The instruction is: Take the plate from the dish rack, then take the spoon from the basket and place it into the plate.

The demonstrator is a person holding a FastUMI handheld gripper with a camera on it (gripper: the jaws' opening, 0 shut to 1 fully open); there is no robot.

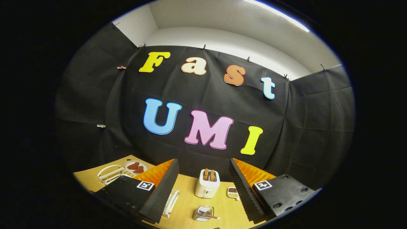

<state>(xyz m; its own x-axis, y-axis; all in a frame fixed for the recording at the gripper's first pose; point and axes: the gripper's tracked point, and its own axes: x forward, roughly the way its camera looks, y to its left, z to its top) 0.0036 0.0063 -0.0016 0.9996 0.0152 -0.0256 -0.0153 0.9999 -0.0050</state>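
Observation:
My gripper is open and holds nothing; its two fingers stand wide apart above a wooden table. Between the fingers, close in, stands a small clear basket with a spoon lying in it. A white wire dish rack sits beyond the left finger at the table's far left corner. Just behind it lies a round plate carrying brown pieces. A white framed object shows partly from behind the left finger; I cannot tell what it is.
A white toaster with toast in its slots stands ahead between the fingers. A small dish with dark and light bits sits right of it, by the right finger. The black cloth wall closes off the table's far side.

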